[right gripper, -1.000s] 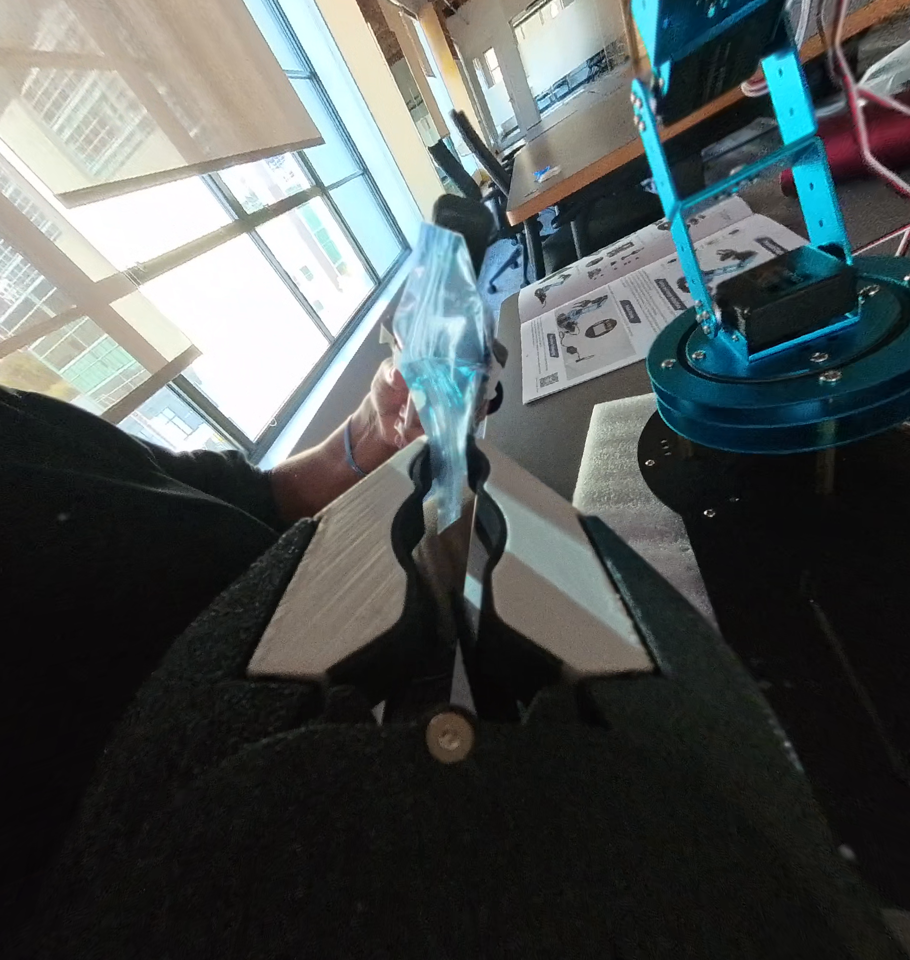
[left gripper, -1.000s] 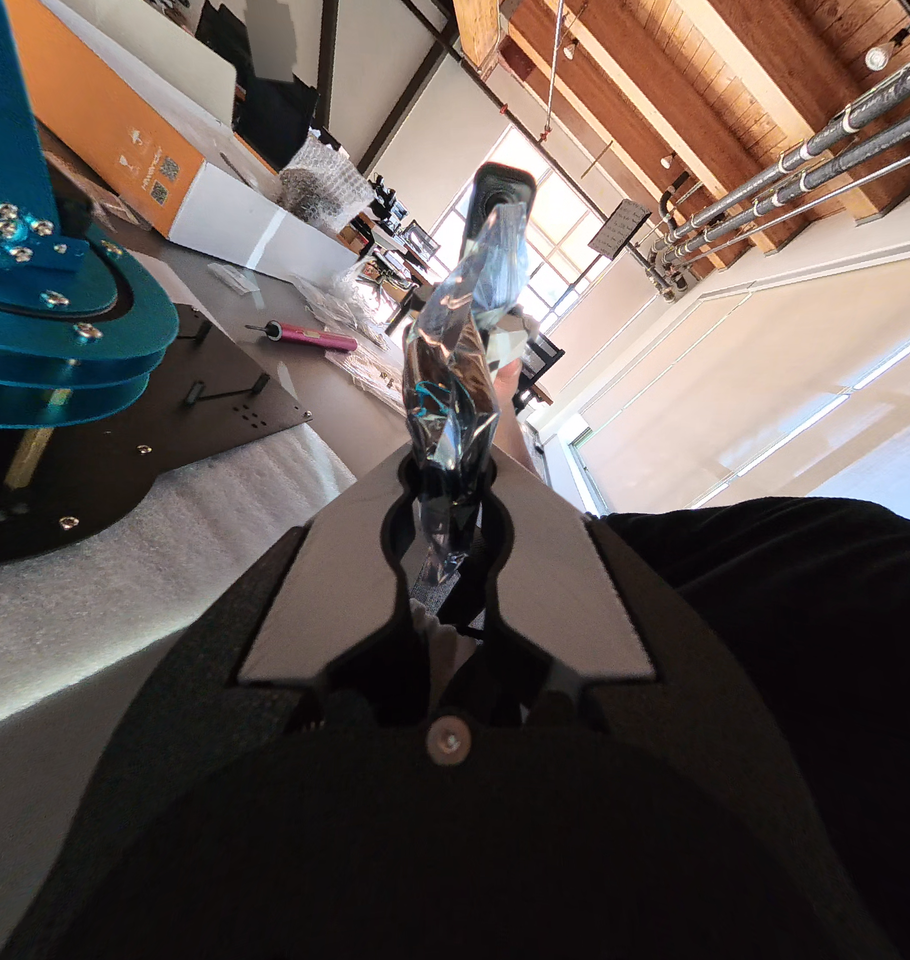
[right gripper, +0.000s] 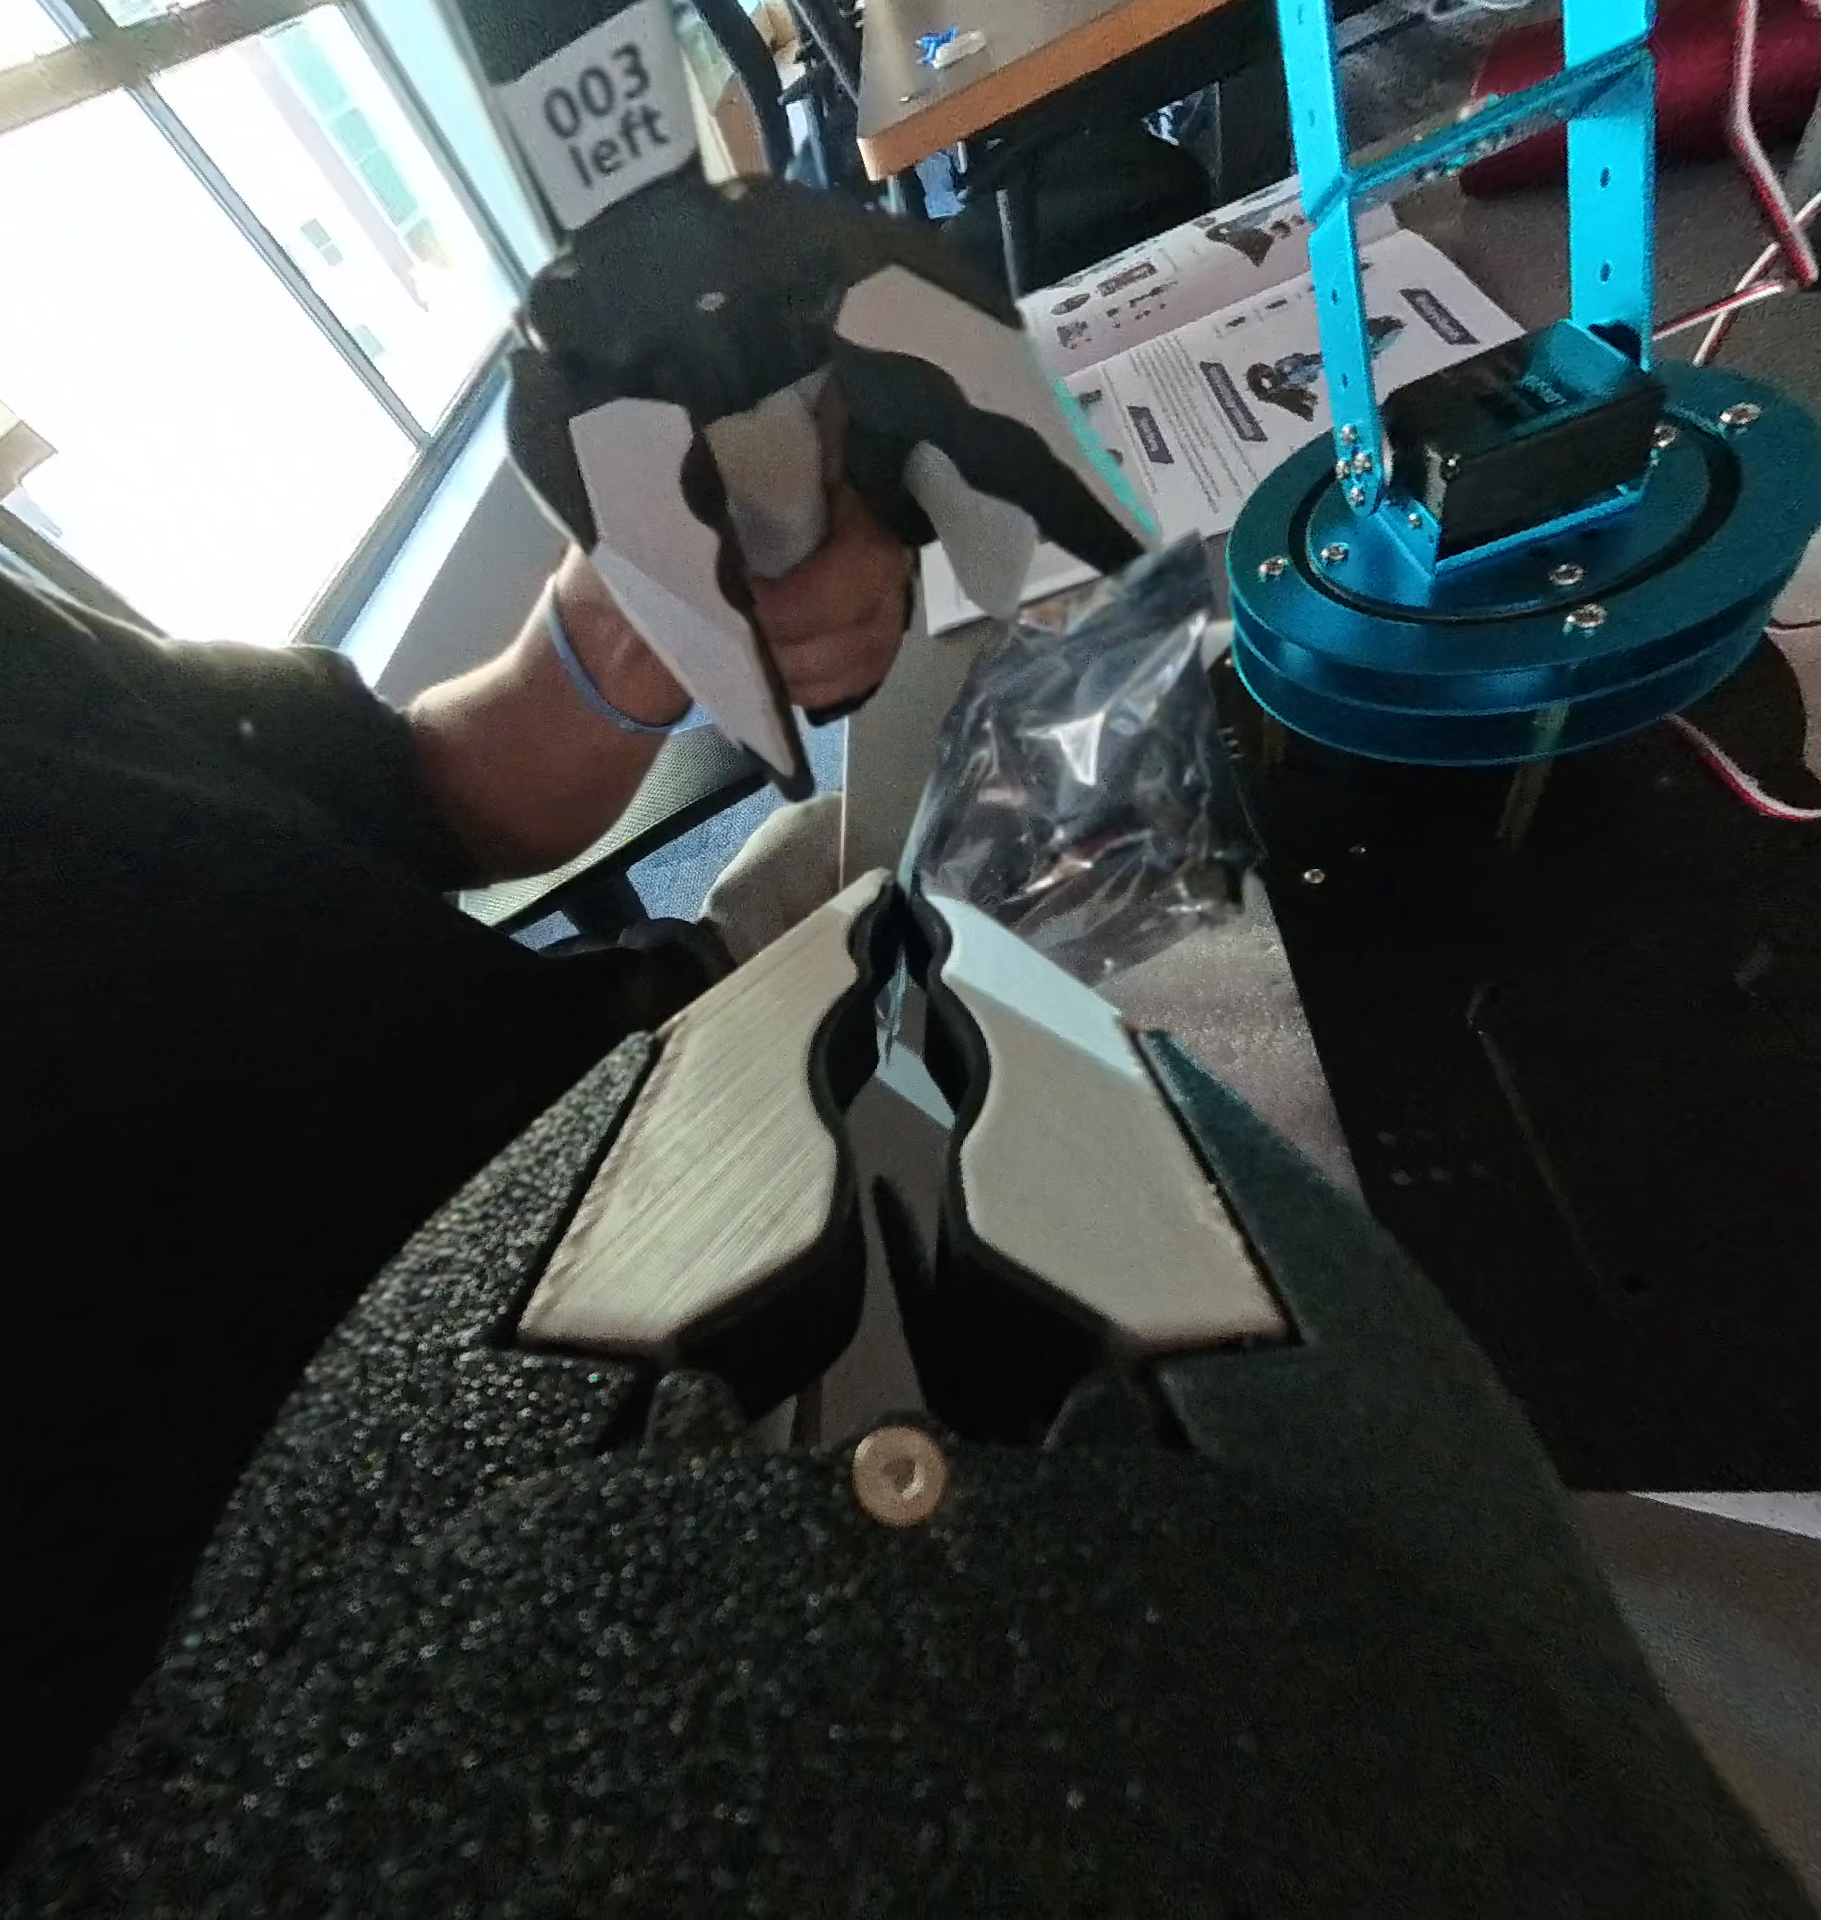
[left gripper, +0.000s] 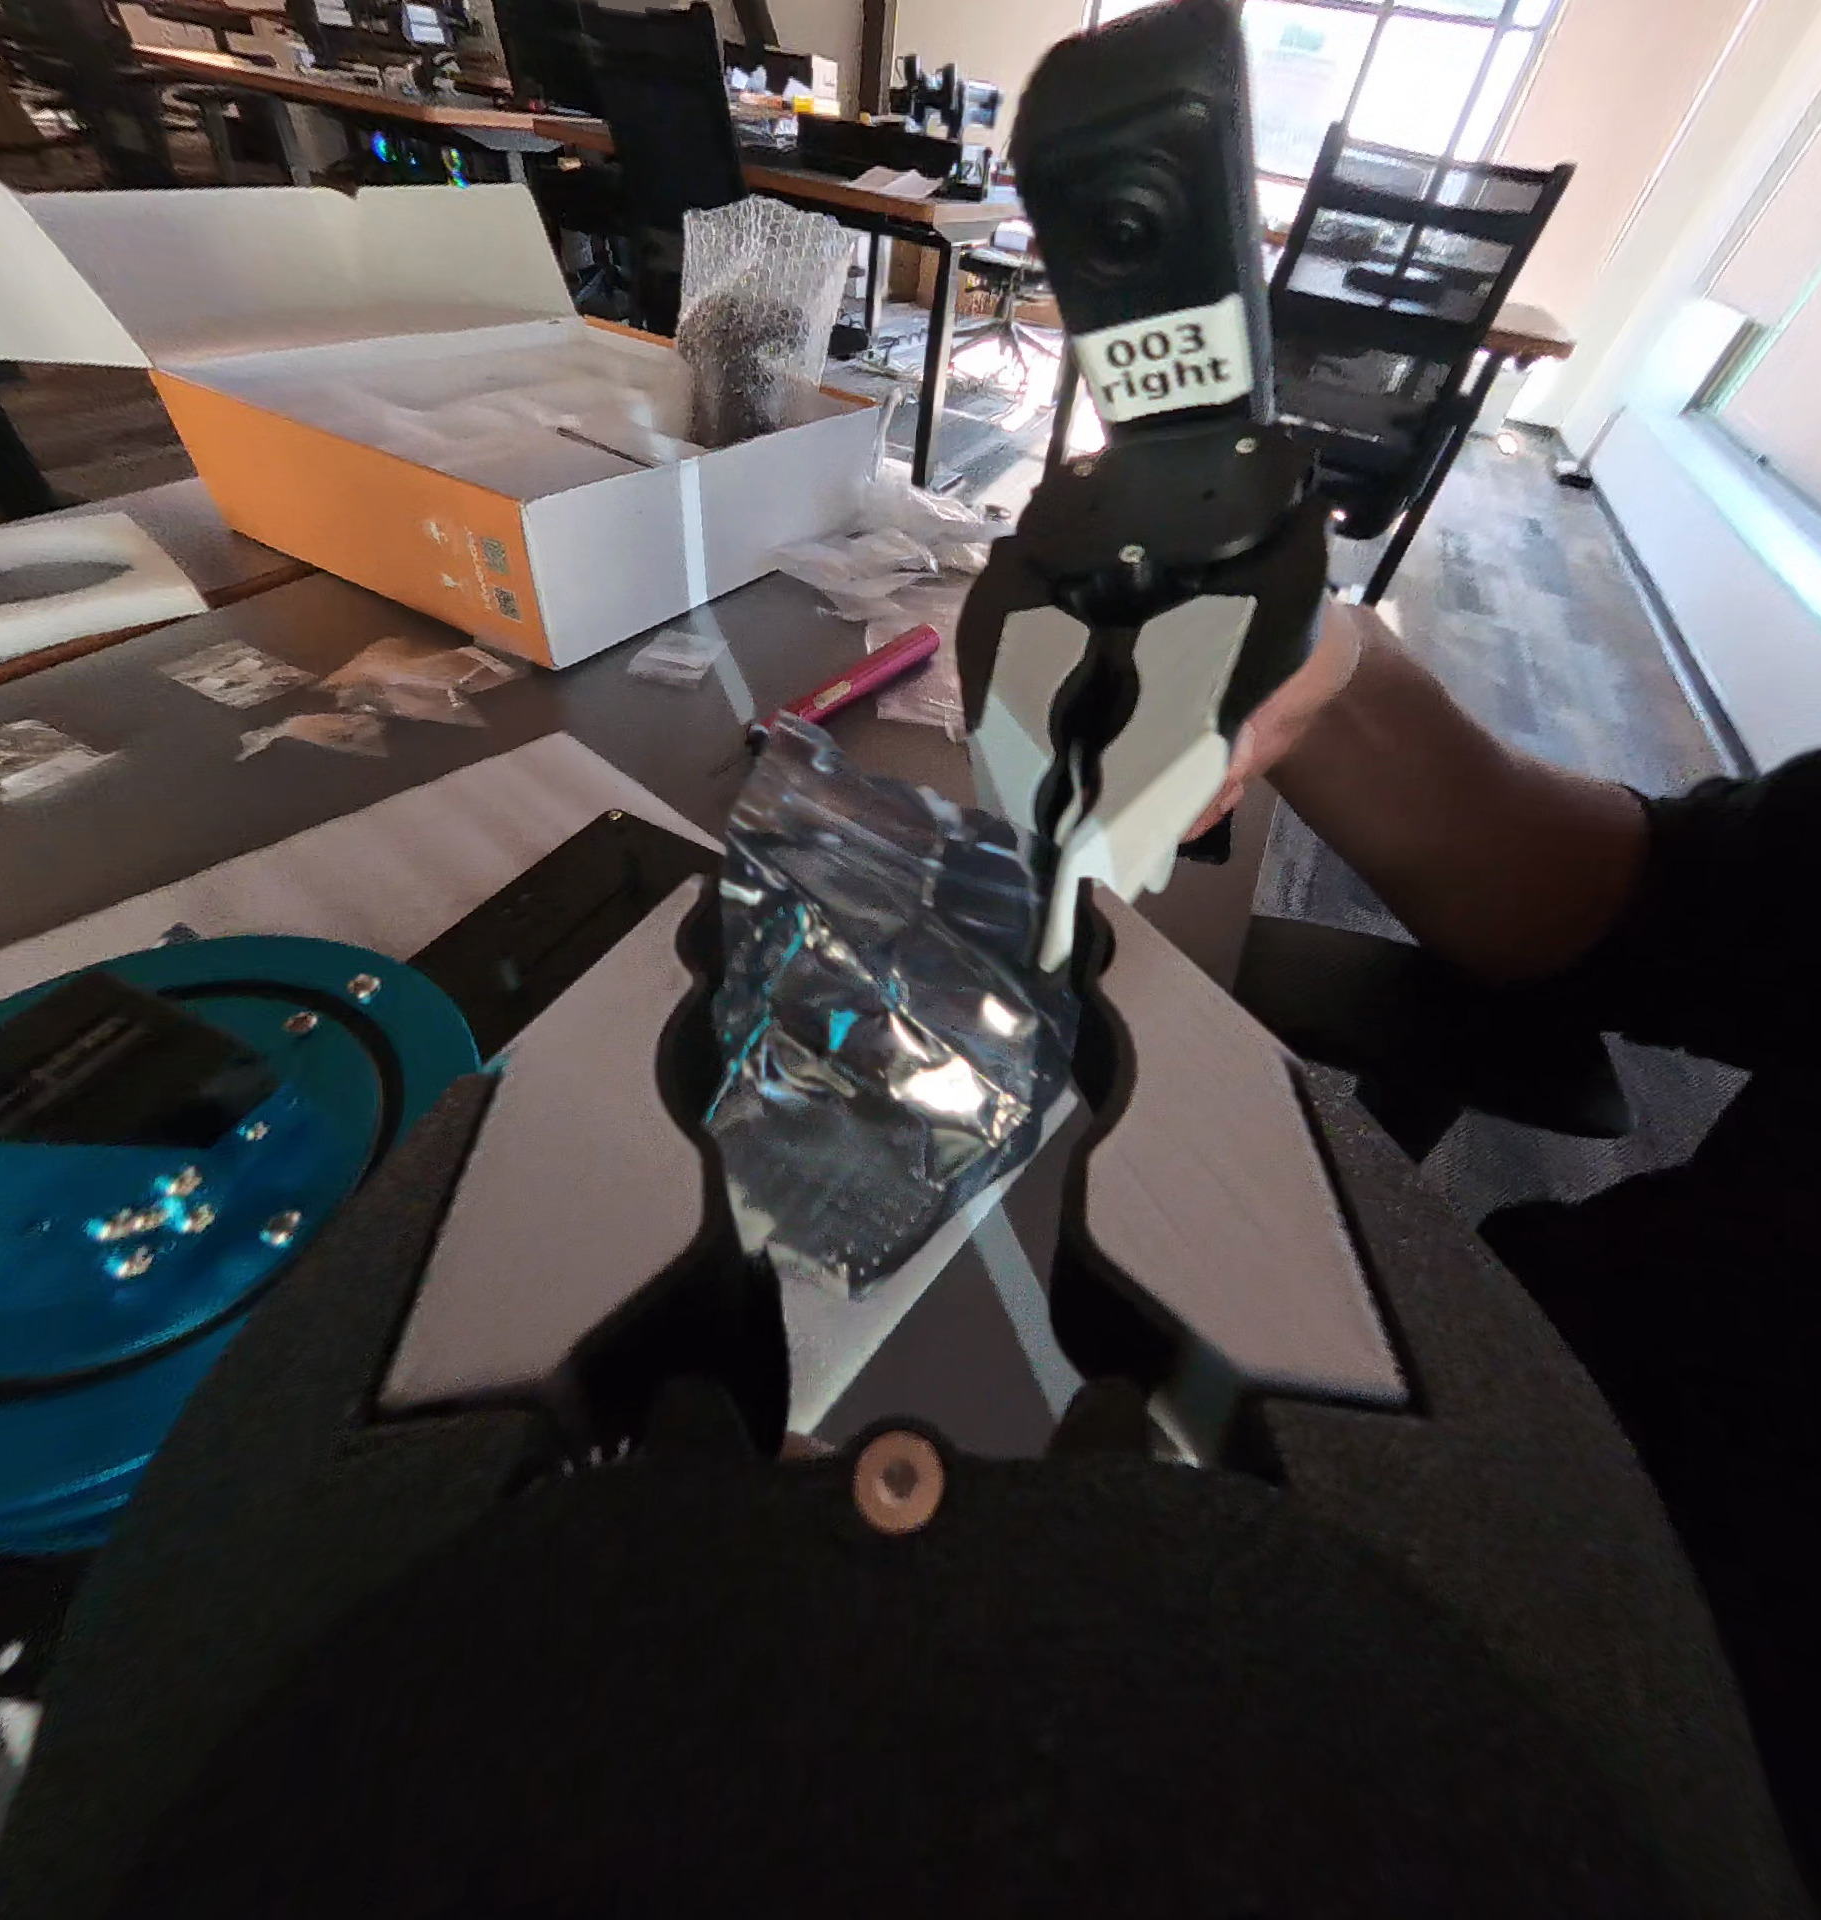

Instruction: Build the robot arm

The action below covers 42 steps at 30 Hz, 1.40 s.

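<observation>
The blue turntable (right gripper: 1529,582) and black base plate (right gripper: 1612,1091) crowd the space beside the crinkled bag (right gripper: 1082,769).

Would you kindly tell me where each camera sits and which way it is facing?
Left wrist view: on the left gripper, looking along its open fingers across the desk at the clear plastic bag and the right gripper; a dark sleeve shows.
Right wrist view: on the right gripper, facing the window and the left gripper; its fingers pinch the bag's edge; a hand shows.
Shared: the bag, both grippers, the blue round base.

Glossy crinkled plastic bag (left gripper: 864,1049), anodised-metal turntable (right gripper: 1529,582)
</observation>
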### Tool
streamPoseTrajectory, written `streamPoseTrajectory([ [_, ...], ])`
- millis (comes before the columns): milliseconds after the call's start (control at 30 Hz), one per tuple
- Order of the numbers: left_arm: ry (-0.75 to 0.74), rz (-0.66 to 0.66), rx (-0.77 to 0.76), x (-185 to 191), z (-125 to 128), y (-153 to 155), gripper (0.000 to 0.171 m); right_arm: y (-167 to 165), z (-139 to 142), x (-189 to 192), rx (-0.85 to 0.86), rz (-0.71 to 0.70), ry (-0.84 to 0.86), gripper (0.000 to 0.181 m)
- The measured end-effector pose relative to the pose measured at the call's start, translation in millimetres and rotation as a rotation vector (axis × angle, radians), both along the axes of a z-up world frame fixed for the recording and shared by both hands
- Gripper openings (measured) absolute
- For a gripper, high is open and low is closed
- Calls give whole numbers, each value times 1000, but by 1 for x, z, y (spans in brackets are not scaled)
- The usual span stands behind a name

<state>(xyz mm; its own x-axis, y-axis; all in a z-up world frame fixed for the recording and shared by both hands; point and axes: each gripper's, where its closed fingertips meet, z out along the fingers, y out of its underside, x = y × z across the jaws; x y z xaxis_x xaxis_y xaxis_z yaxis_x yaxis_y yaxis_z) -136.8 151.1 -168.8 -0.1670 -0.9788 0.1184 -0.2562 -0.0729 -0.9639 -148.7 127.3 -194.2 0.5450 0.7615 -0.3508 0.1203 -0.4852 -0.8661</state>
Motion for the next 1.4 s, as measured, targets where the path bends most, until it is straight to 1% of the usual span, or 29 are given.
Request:
streamPoseTrajectory([
  [67, 3, -30, -51, 9, 0, 2, 70, -2, 3, -1, 30, 28, -7, 0],
  [133, -42, -94, -141, 10, 6, -1, 69, -4, 5, -3, 57, 51, -18, 0],
  [200, -86, -146, -223, 7, 12, -2, 55, -4, 5, -3, 77, 62, -45, 0],
  [233, -93, -154, -232, 6, 12, -1, 44, -6, 4, -4, 78, 73, -52, 0],
  [333, -72, -173, -194, 3, 6, -1, 41, -5, -2, -4, 67, 80, -70, 0],
  [500, -79, -150, -135, -3, 6, 3, 40, 0, 1, -3, 41, 84, 30, 1],
  [533, -82, -147, -127, -5, 6, 3, 40, -1, 3, -3, 40, 96, 52, 4],
  [600, -84, -142, -116, -6, 4, 3, 40, -4, 9, -3, 39, 115, 108, 18],
  [633, -83, -141, -113, -6, 3, 3, 40, -4, 14, -2, 37, 117, 147, 20],
  [733, -86, -146, -119, -7, 2, 1, 40, -4, 25, 0, 14, 140, 262, 15],
  [800, -86, -146, -109, -6, 1, 1, 40, -2, 32, 4, -6, 148, 341, 3],
  [833, -86, -145, -100, -6, 1, 0, 39, 0, 32, 6, -16, 145, 358, 0],
  [900, -83, -157, -87, -6, 0, -3, 39, 5, 30, 9, -13, 122, 363, 0],
  [1000, -82, -161, -79, -6, 0, -5, 39, 10, 26, 12, -14, 96, 340, 9],
  [1067, -79, -162, -79, -5, 0, -5, 39, 5, 25, 9, -15, 124, 335, 10],
  [1400, -76, -166, -79, -4, -1, -5, 39, 7, 22, 11, 3, 104, 291, 8],
])
